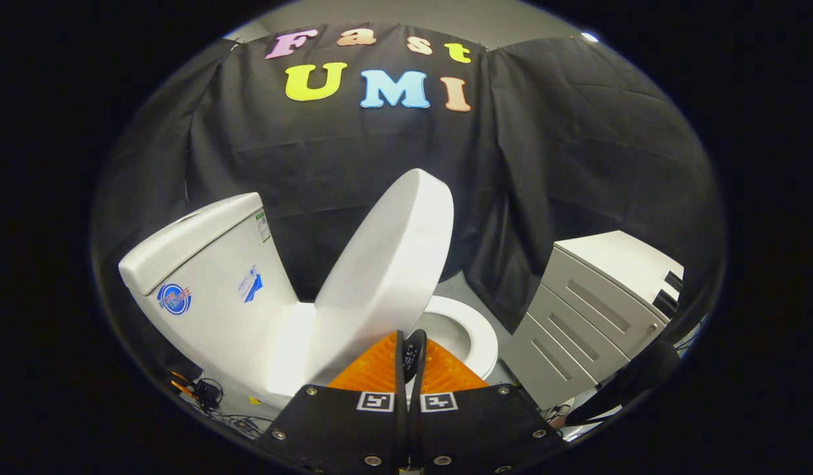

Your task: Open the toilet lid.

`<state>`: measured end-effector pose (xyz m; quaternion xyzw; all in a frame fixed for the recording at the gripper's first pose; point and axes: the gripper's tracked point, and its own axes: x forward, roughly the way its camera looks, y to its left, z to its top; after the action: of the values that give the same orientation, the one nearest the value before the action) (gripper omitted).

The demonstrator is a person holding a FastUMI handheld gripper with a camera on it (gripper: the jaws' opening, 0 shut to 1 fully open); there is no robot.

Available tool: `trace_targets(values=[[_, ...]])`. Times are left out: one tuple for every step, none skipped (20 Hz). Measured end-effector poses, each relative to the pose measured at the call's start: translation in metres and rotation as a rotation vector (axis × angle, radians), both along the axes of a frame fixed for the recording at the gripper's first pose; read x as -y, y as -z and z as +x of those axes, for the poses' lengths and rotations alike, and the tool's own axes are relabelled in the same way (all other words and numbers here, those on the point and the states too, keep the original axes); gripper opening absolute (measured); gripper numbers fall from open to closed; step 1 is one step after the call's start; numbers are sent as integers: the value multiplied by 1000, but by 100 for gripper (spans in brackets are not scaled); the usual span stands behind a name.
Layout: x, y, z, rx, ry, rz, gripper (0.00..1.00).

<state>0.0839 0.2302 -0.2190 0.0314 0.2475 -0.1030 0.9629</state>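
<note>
Left: one white ceramic toilet tank (208, 290), upright, two stickers on its side, small label at its top corner; tangle of dark cables (208, 396) on floor below.

Centre: one white oval plastic toilet lid (386, 264), raised roughly halfway, tilted back toward tank but not resting on it. Long axis running from hinge low beside tank up and away to free edge at top. Lower edge just ahead of gripper (411, 359), slightly left of fingertips; underside facing right, toward open bowl. Fingers nearly together, narrow gap only; thin dark edge seen between tips, pinch not confirmable, grip state undetermined.

Right of lid: one white toilet seat ring (475, 333) with bowl opening, just beyond fingers.

Far right: one pale grey drawer cabinet (597, 316), three drawer fronts, well apart from toilet.

Assessment: task partly done. Remaining move likely a push up and leftward, carrying lid toward tank. Risk: lid dropping back if contact lost before balance point.
</note>
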Motion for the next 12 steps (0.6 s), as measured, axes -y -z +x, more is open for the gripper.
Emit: trace_targets(values=[[-3, -3, 0, 6, -3, -1, 0], [-7, -7, 0, 9, -8, -6, 0], [-11, -9, 2, 11, -11, -14, 0], [-15, -12, 2, 13, -17, -26, 0], [-19, -14, 4, 15, -22, -37, 0], [-23, -16, 3, 18, -27, -45, 0], [-25, -19, 4, 22, -31, -49, 0], [-28, -21, 4, 25, -35, -49, 0], [-31, -22, 5, 28, -40, -46, 0], [-33, -25, 6, 34, -45, -40, 0], [-37, -26, 6, 38, -48, -34, 0], [-40, -29, 7, 40, -50, -33, 0]])
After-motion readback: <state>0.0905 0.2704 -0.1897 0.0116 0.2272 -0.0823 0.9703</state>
